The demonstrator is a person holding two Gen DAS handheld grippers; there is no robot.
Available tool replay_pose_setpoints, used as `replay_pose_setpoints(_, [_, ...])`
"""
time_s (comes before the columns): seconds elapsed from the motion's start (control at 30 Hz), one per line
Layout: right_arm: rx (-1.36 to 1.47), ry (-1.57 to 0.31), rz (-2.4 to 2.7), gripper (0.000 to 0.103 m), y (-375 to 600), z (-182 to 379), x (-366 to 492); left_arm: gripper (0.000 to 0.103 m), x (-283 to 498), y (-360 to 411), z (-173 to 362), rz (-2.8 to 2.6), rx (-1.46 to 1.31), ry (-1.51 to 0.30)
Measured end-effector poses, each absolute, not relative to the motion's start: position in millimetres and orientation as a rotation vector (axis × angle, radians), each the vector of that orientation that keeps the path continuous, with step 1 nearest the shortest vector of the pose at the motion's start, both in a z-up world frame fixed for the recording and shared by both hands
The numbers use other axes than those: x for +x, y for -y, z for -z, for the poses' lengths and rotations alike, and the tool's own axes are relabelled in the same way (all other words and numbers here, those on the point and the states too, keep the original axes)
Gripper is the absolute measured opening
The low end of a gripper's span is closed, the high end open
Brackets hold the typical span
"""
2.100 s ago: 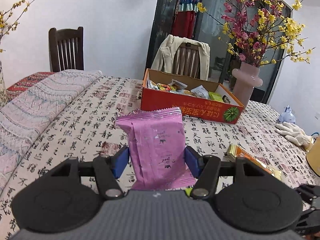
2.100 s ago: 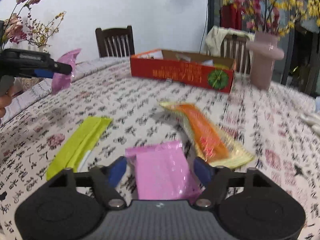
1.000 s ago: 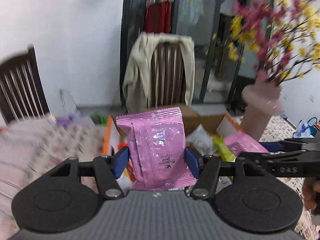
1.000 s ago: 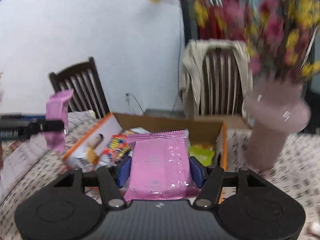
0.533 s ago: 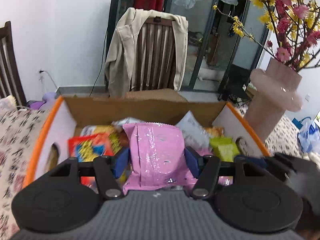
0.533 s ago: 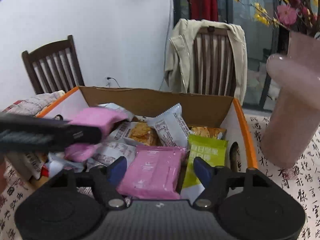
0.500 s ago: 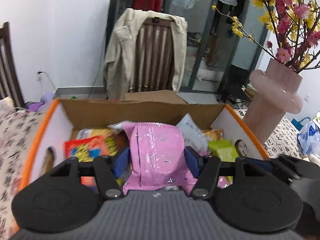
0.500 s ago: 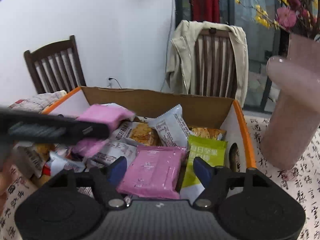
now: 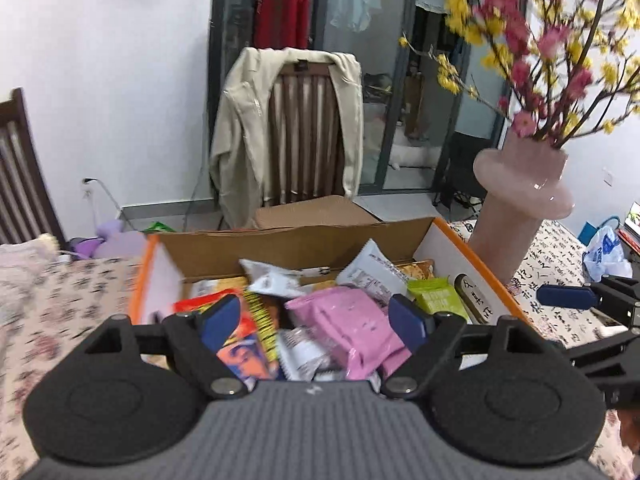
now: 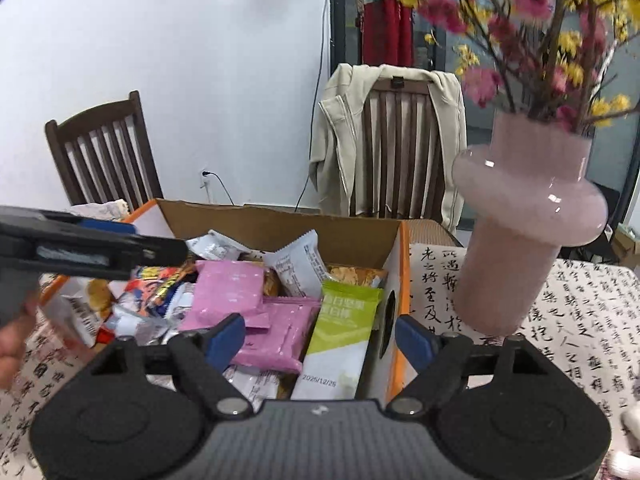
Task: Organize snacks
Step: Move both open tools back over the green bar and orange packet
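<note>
Two pink snack packets (image 10: 256, 312) are lying in the cardboard box (image 9: 304, 240) among the other snacks, one overlapping the other. We are holding the left gripper (image 9: 316, 320) over the box with its jaws spread and pinching nothing; in its view a pink packet sits between the fingers, long axis running from eleven to five o'clock, already resting on the pile. Our right gripper (image 10: 320, 338) is hanging at the box's near edge, jaws likewise spread and empty, with a green packet (image 10: 340, 344) at twelve o'clock. Nothing loose is showing on the surface (image 10: 580, 320) near the pink vase (image 10: 528, 236) at two o'clock. We judge both drops done, so either gripper can pull back first.
</note>
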State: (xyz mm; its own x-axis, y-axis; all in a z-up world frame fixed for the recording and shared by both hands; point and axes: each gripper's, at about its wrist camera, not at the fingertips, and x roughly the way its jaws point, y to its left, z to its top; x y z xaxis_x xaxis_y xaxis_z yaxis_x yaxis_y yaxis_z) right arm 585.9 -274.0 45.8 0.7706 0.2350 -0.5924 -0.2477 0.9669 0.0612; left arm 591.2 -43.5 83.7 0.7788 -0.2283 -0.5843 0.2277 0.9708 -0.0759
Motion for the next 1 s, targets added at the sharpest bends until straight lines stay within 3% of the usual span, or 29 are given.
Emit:
replay_pose_setpoints(0.17, [-0.031, -0.617, -0.265, 0.084, 280.9, -71.8, 550.7, 0.086, 528.2, 26.7, -112.0, 0.159, 0.039, -0.636])
replay_pose_setpoints(0.23, [-0.033, -0.599, -0.269, 0.09, 284.6, -82.1, 530.9, 0.087, 496.5, 25.5, -121.5, 0.14, 0.081, -0.599])
replay_pose_setpoints(0.43, [-0.049, -0.539, -0.3, 0.091, 292.4, -101.1, 462.0, 0.094, 381.1, 23.6, -133.3, 0.143, 0.111, -0.459])
replay_pose_setpoints(0.7, [-0.006, -0.458, -0.374, 0.092, 305.1, -99.1, 355.9, 0.096, 258.6, 25.5, -105.8, 0.044, 0.091, -0.406])
replay_pose_setpoints(1.0, [-0.03, -0.423, -0.428, 0.093, 311.5, -66.5, 240.3, 0.098, 184.7, 28.6, -52.6, -0.014, 0.021, -0.507])
